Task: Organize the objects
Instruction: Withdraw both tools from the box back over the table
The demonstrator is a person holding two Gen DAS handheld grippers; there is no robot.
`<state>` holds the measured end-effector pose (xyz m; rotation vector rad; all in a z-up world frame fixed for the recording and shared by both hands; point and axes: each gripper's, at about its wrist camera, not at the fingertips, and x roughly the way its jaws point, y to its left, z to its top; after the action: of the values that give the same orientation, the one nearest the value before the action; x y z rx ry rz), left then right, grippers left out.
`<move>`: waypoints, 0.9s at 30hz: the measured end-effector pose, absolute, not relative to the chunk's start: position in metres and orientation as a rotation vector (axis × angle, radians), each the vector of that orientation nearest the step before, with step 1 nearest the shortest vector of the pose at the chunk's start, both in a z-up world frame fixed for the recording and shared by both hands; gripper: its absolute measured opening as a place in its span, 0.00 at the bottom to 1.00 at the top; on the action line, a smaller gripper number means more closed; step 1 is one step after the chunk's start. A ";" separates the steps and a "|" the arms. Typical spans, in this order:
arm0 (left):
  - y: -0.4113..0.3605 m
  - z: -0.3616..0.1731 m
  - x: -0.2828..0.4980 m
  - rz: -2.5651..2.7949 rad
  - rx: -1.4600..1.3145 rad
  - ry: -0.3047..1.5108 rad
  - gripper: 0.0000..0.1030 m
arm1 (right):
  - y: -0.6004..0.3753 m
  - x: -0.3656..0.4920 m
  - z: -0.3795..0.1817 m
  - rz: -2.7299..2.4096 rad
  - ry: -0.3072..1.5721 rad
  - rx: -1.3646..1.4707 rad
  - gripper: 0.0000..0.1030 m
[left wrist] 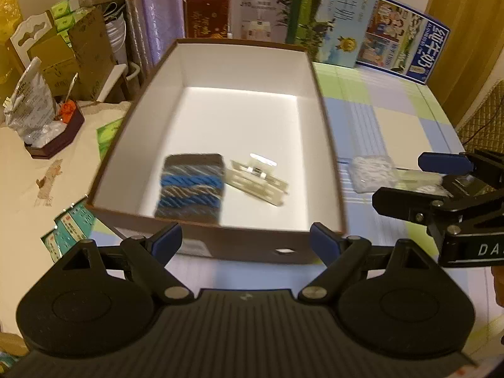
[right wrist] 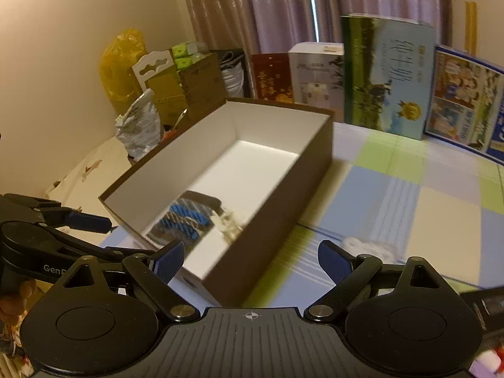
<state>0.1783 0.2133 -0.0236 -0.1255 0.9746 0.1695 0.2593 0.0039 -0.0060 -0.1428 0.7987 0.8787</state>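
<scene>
1. Since two things already lie in the open box [left wrist: 318, 100], part of the sorting can be judged done: a blue-and-grey rope bundle [left wrist: 190, 186] and a clear plastic piece [left wrist: 256, 178] are seen side by side on the white floor near the lower wall, at the centre of the left wrist view.
2. At least one thing appears to be left: a small clear packet of white items [left wrist: 371, 171] is seen outside the box on the checked tablecloth [left wrist: 393, 119], at the right of the left wrist view.
3. In the right wrist view the packet [right wrist: 368, 247] is found low in the frame, just above and between the fingertips of the right gripper [right wrist: 250, 261], whose jaws are spread wide with nothing held.
4. The left gripper [left wrist: 247, 239] is likewise seen wide and empty, facing the box's near wall at the bottom of its frame.
</scene>
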 end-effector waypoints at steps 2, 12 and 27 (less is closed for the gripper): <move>0.201 -0.023 0.175 0.167 -0.133 0.975 0.83 | -0.009 0.257 -0.005 0.872 0.801 -0.133 0.87; 0.148 -0.022 0.160 0.145 -0.150 0.980 0.83 | -0.064 0.253 0.000 0.836 0.805 -0.103 0.88; 0.069 -0.040 0.166 0.046 -0.148 1.025 0.83 | -0.167 0.256 -0.015 0.673 0.863 -0.062 0.88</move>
<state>0.1656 0.0687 -0.0396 -0.1477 1.0253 0.0463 0.2560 -0.1666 -0.0146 -0.0620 0.8635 0.6733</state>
